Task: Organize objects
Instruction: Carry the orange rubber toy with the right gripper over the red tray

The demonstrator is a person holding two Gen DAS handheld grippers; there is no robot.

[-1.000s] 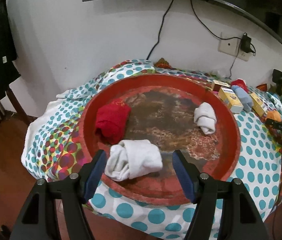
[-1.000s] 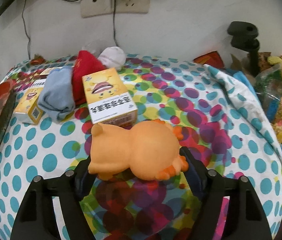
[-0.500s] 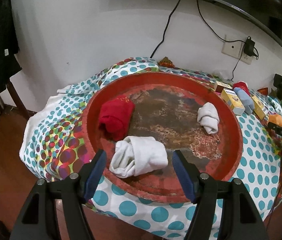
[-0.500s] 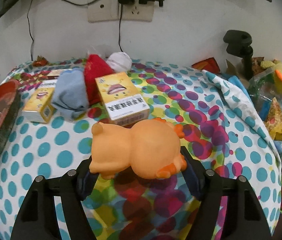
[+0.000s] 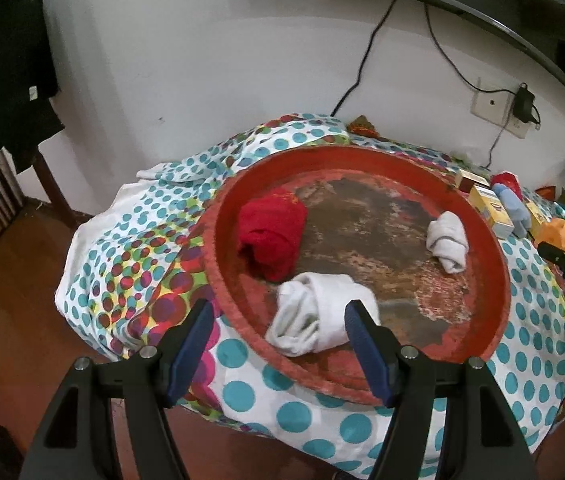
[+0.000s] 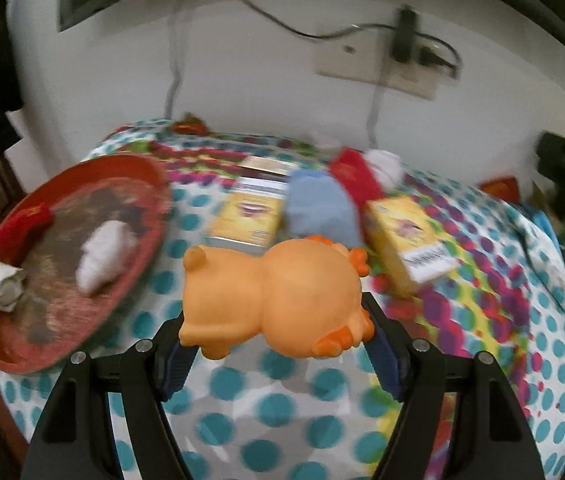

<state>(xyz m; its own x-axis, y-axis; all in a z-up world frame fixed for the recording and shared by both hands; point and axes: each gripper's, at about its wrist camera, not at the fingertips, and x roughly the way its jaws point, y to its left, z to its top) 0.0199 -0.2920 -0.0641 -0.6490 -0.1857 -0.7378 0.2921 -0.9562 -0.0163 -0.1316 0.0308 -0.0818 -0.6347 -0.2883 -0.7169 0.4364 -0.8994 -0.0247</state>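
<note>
orange toy (image 6: 278, 300) pinched in right gripper (image 6: 282, 344), above the dotted cloth (image 6: 282, 412)

Dim indoor light, fisheye bending with dark corners; the right wrist view is motion-blurred.

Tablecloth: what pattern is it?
White tablecloth with teal polka dots, multicoloured overlapping dots in patches; clearest in the left wrist view.

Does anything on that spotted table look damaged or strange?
Yes: the red tray is badly worn, its coating flaked to dark patches under the rolled socks. The tablecloth lies bunched and rumpled beside the tray, against the wall.
</note>
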